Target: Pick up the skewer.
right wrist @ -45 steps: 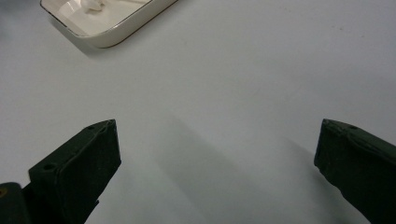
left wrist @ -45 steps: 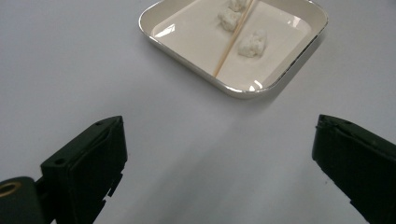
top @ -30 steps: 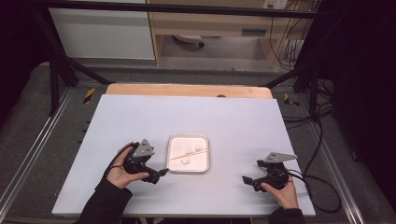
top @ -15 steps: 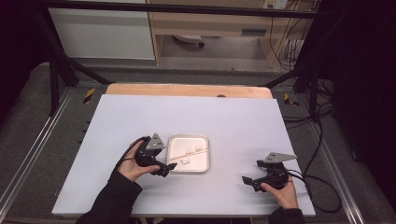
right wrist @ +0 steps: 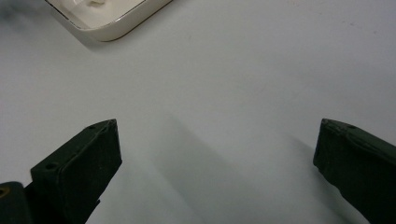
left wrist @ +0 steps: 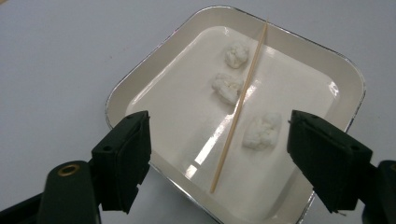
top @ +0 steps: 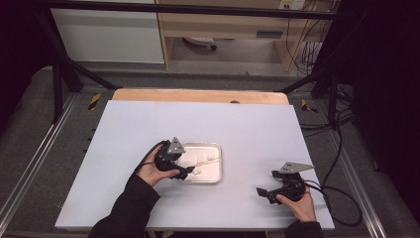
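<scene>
While the white table (top: 148, 129) lies bare on every side of the tray (left wrist: 154, 65), the skewer (left wrist: 239, 107) rests inside that tray, its long axis running corner to corner away from the left gripper (left wrist: 219, 154). Three white lumps (left wrist: 262, 132) sit beside it. That gripper, far nearer than the right gripper (top: 270, 192), hangs over the tray's near rim, its jaws just narrowing, gripping nothing. The right one gapes empty, well off the tray.

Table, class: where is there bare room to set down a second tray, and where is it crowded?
Free: the wide far strip of the table behind the tray, the left part beside the left tongs, and the gap between the tray and the right tongs. Crowded: the tray itself, with a skewer, three white lumps and the left tongs over it.
</scene>
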A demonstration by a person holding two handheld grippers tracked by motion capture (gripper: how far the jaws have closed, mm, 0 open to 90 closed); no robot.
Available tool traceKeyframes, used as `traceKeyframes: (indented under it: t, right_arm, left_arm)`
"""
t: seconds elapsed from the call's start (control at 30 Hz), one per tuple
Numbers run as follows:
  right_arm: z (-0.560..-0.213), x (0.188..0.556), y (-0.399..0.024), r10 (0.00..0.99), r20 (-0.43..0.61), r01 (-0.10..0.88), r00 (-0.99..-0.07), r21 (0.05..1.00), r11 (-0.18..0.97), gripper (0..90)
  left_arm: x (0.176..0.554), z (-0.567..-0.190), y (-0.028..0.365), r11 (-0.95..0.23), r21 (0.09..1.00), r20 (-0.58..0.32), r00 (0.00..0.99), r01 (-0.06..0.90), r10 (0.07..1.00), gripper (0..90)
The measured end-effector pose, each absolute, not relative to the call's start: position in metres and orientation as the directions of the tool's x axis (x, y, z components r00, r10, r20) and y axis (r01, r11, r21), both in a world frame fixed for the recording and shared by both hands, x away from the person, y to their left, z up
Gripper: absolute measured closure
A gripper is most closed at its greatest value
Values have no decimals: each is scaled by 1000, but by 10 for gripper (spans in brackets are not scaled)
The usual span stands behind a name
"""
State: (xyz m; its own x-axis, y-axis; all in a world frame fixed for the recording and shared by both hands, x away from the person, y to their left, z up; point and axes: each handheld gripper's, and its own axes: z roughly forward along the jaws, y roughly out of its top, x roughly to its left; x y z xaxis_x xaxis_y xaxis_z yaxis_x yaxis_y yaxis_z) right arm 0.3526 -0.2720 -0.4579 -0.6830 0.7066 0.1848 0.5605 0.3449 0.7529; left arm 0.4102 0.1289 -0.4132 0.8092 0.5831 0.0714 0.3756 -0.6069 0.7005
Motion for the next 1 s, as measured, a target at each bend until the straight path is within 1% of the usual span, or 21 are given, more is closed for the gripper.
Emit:
traceKeyframes:
  t: [0.13, 0.27, 0.3, 0.33, 0.5, 0.53, 0.67, 0.83, 0.9, 0.93, 1.0]
  right_arm:
    - [-458, 353, -272, 706, 185, 561, -684, 752, 346, 14]
    - [-458, 353, -272, 705, 184, 560, -685, 751, 349, 14]
    - [-458, 353, -272, 705, 184, 560, -685, 751, 349, 14]
    - [-458, 353, -272, 704, 187, 562, -685, 750, 348, 14]
    - [-458, 353, -272, 702, 185, 560, -687, 751, 350, 14]
    - [-458, 353, -272, 702, 185, 560, -687, 751, 350, 14]
    - [-458, 353, -272, 703, 187, 562, -687, 750, 349, 14]
    - [-458, 353, -271, 703, 189, 564, -685, 748, 349, 14]
    - [-459, 353, -272, 701, 187, 562, -688, 749, 351, 14]
    - [-459, 353, -271, 702, 186, 562, -688, 748, 352, 14]
    - [-459, 353, -271, 703, 188, 565, -686, 747, 351, 14]
  left_arm:
    - [414, -417, 126, -611, 696, 71, 810, 377, 582, 265]
    - [418, -420, 125, -616, 689, 71, 811, 381, 581, 340]
    - [419, -421, 125, -616, 688, 68, 811, 384, 581, 340]
    - [420, -422, 125, -618, 687, 69, 812, 383, 580, 382]
    - [421, -426, 123, -636, 677, 81, 822, 369, 564, 442]
    - [421, -427, 123, -640, 675, 83, 825, 367, 560, 442]
    - [421, -430, 123, -655, 663, 82, 834, 363, 545, 517]
    - [421, -432, 122, -665, 653, 75, 843, 362, 533, 585]
    - [422, -434, 122, -670, 647, 75, 844, 363, 530, 595]
    - [422, -435, 122, -679, 639, 79, 847, 361, 525, 630]
    - [423, -436, 122, -681, 638, 79, 849, 360, 523, 650]
